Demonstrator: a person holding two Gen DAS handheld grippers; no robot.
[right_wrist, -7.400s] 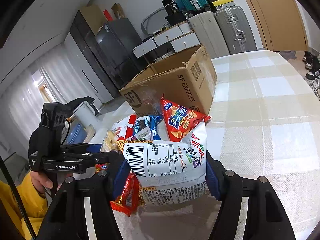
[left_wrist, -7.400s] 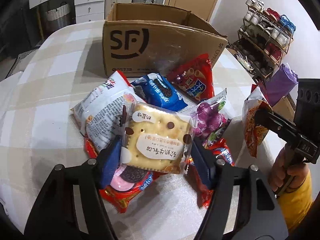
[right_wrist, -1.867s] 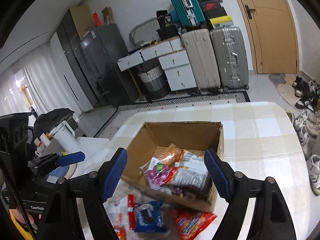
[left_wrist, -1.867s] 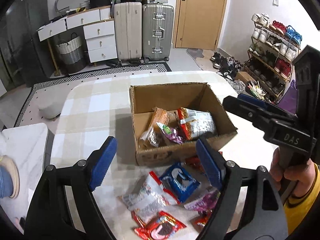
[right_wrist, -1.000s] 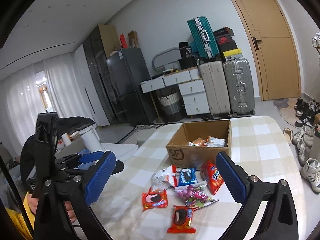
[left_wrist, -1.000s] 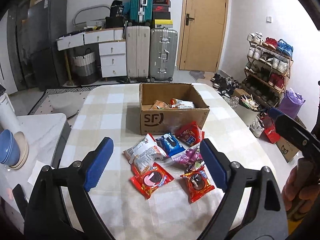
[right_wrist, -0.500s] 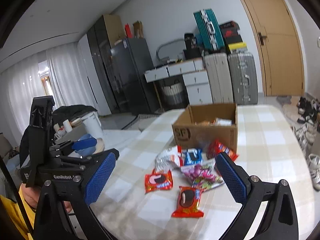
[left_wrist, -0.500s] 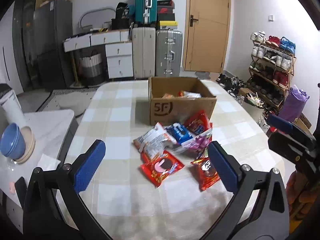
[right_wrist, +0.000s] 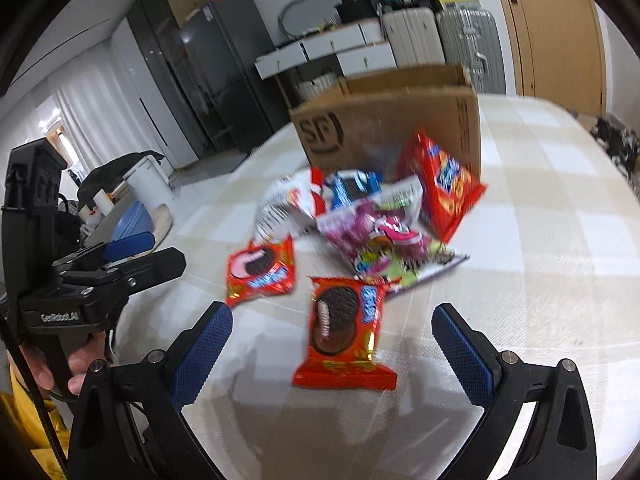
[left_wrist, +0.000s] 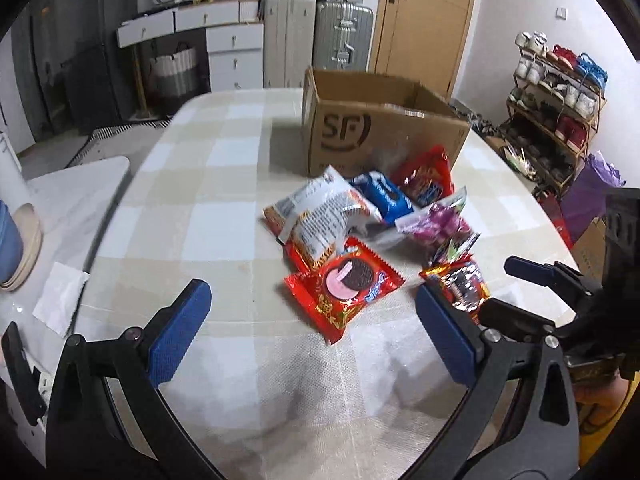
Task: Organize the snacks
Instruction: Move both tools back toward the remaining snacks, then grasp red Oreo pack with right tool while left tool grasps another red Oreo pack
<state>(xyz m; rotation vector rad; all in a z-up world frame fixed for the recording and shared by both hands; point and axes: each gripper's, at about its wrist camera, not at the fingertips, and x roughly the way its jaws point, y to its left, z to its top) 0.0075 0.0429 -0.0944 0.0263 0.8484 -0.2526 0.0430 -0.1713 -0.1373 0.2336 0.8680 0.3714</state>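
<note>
Both grippers, left [left_wrist: 312,336] and right [right_wrist: 332,352], gape wide, empty. The cookie packet [right_wrist: 344,332] ahead looks light, crinkly, breakable; pinch its sides.

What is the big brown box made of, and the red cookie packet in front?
The box looks like plain matte cardboard: brown, stiff walls and folded flaps. The red cookie packet looks like thin glossy plastic or foil film: it shines, with crimped ends.

On the cardboard box [left_wrist: 380,136] ahead of me I read "SF". My left gripper [right_wrist: 120,256], seen from my right, carries "GenRobot.AI". The snack wrappers are too blurred.
</note>
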